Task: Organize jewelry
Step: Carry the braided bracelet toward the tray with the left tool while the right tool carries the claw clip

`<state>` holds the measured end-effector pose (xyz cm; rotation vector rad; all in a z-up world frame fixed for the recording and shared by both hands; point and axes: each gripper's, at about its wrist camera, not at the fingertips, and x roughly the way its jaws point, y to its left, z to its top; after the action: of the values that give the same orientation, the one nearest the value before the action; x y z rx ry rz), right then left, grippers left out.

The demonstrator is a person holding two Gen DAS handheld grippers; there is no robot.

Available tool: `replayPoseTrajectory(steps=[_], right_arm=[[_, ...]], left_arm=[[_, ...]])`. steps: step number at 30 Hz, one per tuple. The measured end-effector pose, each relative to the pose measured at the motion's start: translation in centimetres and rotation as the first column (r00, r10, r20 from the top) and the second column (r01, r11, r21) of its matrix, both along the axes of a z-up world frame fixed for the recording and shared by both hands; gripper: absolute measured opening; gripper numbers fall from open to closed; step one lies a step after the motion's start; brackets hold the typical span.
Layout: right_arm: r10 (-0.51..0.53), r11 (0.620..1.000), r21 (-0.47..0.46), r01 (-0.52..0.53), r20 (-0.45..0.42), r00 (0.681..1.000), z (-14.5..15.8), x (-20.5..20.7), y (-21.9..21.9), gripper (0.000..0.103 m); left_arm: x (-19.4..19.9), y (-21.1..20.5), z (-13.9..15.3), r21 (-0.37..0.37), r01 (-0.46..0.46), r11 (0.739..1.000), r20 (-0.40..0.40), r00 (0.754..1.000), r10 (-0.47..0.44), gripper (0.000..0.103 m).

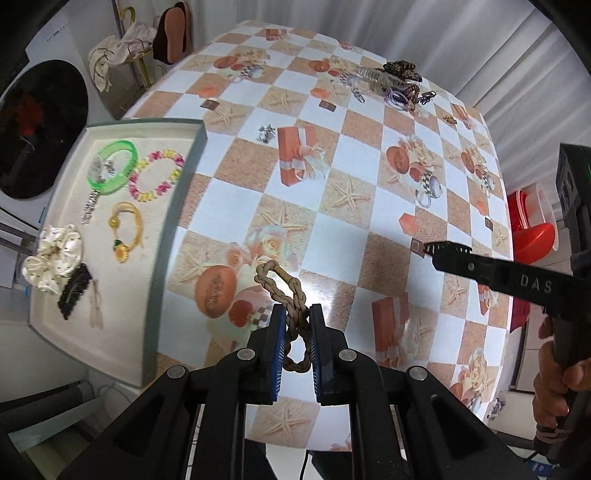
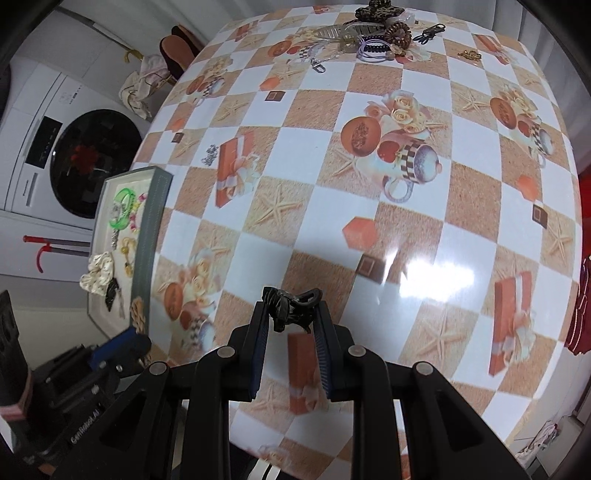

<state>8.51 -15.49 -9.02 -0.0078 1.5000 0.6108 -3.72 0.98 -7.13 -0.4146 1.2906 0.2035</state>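
Observation:
My left gripper (image 1: pixel 297 314) is shut on a braided tan cord bracelet (image 1: pixel 282 291), lifted above the table to the right of the tray (image 1: pixel 122 314). In the right wrist view my right gripper (image 2: pixel 291 301) is shut on a small black hair claw (image 2: pixel 288 306), also held above the table. The right gripper's black finger (image 1: pixel 448 254) shows at the right of the left wrist view. The shallow grey-rimmed tray holds a green bangle (image 1: pixel 114 166), a pink-and-yellow bead bracelet (image 1: pixel 157 175), a gold-cord bracelet (image 1: pixel 127 230), a cream scrunchie (image 1: pixel 51 258) and a black clip (image 1: pixel 75 290).
A pile of loose jewelry and hair ties (image 1: pixel 391 83) lies at the table's far edge, seen too in the right wrist view (image 2: pixel 376 33). A small silver piece (image 1: pixel 266 133) lies mid-table. A washing machine (image 2: pixel 62 155) stands left, a red stool (image 1: pixel 532 225) right.

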Motion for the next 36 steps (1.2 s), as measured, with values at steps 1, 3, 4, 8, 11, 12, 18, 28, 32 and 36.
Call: replayPoseTrajectory(steps=[1, 3, 4, 8, 11, 12, 18, 28, 32, 36], right_arm=[[0.001, 1.0, 0.003, -0.001, -0.003, 1.0, 0.2, -0.2, 0.0, 0.027], [0.004, 1.0, 0.007, -0.004, -0.005, 1.0, 0.6, -0.7, 0.0, 0.027], [0.007, 1.0, 0.009, -0.007, -0.006, 1.0, 0.8, -0.9, 0.1, 0.027], [0.018, 1.0, 0.018, -0.018, -0.003, 1.0, 1.6, -1.6, 0.5, 0.027], [0.019, 1.0, 0.022, -0.019, 0.003, 1.0, 2.2, -2.0, 0.9, 0.027], [0.017, 1.0, 0.025, -0.017, 0.003, 1.0, 2.3, -2.2, 1.2, 0.027], [-0.004, 0.999, 0.033, 0.004, 0.009, 1.0, 2.7, -3.2, 3.1, 0.027], [-0.102, 0.995, 0.017, 0.102, -0.005, 0.995, 2.4, -5.2, 8.3, 0.027], [-0.085, 0.996, 0.005, 0.085, -0.006, 0.996, 2.4, -5.8, 11.5, 0.027], [-0.052, 0.999, -0.004, 0.052, -0.001, 0.999, 2.6, -6.1, 14.3, 0.027]], left_arm=[[-0.2, 0.1, 0.3, 0.006, 0.001, 1.0, 0.0, 1.0, -0.001, 0.018], [-0.5, 0.2, 0.8, 0.013, 0.0, 1.0, 0.0, 1.0, 0.0, 0.018], [-0.6, 0.2, 1.1, 0.018, 0.0, 1.0, 0.0, 1.0, 0.0, 0.018], [-1.3, 0.7, 2.1, 0.033, 0.002, 0.999, 0.008, 1.0, -0.002, 0.018], [-1.7, 1.3, 2.6, 0.038, 0.004, 0.999, 0.013, 1.0, -0.005, 0.018], [-1.8, 1.6, 2.7, 0.038, 0.006, 0.999, 0.016, 1.0, -0.007, 0.018], [-2.4, 4.3, 2.8, 0.043, 0.04, 0.998, 0.027, 0.999, -0.041, 0.018], [-3.6, 11.5, 2.1, 0.048, 0.126, 0.991, 0.009, 0.992, -0.126, 0.018], [-4.2, 14.0, 1.4, 0.034, 0.108, 0.994, 0.003, 0.994, -0.108, 0.018], [-4.7, 16.0, 0.7, 0.031, 0.087, 0.996, -0.004, 0.996, -0.087, 0.018]])
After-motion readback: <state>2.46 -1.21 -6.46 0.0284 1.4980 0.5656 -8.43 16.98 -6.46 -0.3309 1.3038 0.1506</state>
